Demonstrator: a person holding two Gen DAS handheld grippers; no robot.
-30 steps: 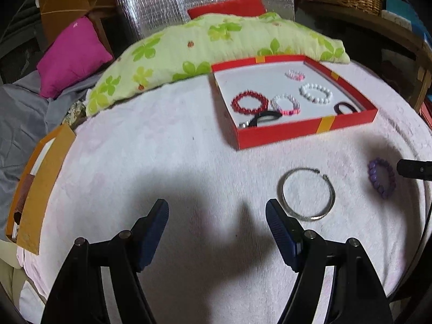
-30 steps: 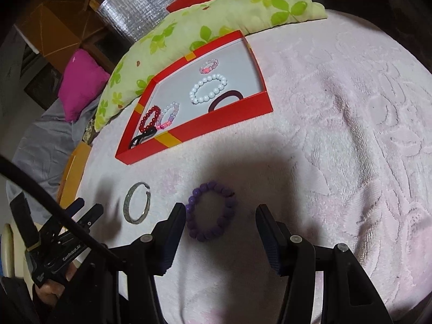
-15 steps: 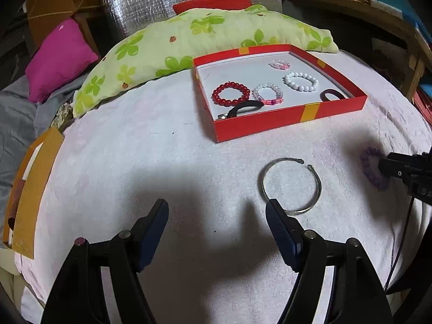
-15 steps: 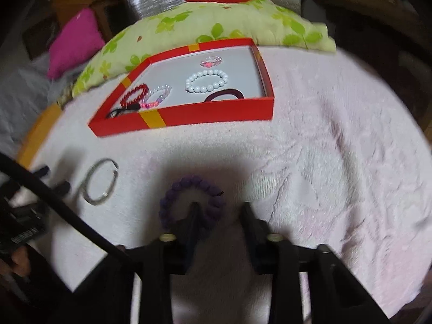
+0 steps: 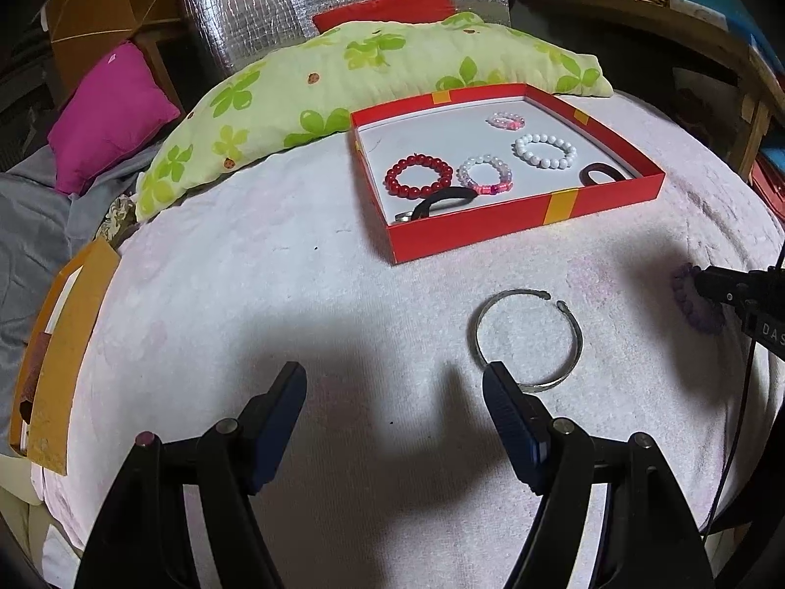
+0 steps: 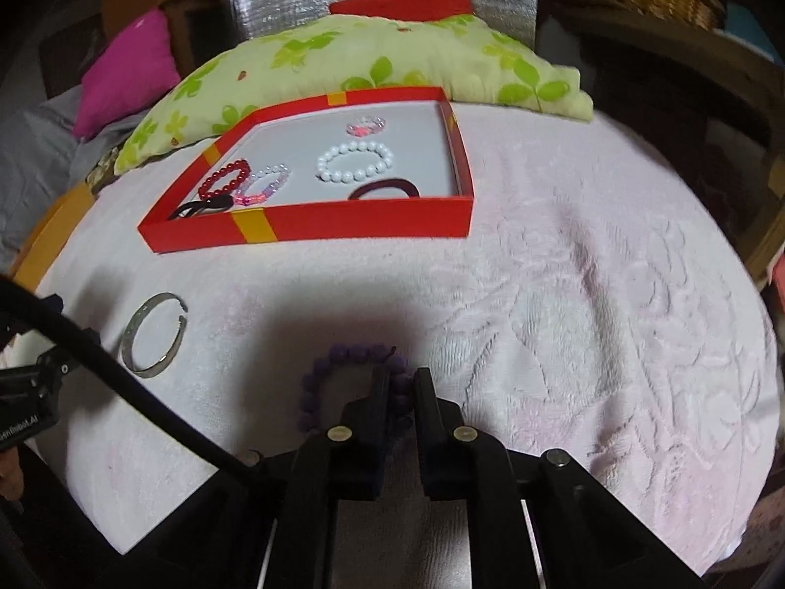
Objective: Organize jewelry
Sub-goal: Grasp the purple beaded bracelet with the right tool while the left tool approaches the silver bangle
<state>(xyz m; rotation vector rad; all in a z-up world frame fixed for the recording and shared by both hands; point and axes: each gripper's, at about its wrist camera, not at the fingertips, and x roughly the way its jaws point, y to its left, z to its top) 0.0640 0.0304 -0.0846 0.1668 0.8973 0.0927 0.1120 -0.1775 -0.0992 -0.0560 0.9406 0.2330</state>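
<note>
Right gripper (image 6: pixel 401 385) jaws clamp the purple bead bracelet (image 6: pixel 343 358); left gripper (image 5: pixel 395 392) jaws spread wide by the silver bangle (image 5: pixel 529 338)

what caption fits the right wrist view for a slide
Right gripper shut on the purple bead bracelet, red tray of jewelry beyond.

Left hand-held gripper (image 5: pixel 395 395) gapes beside silver bangle (image 5: pixel 529 338).

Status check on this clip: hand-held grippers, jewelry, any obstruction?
Right hand-held gripper shut on purple bracelet. Left hand-held gripper open beside silver bangle. Red box ahead, path unobstructed.
</note>
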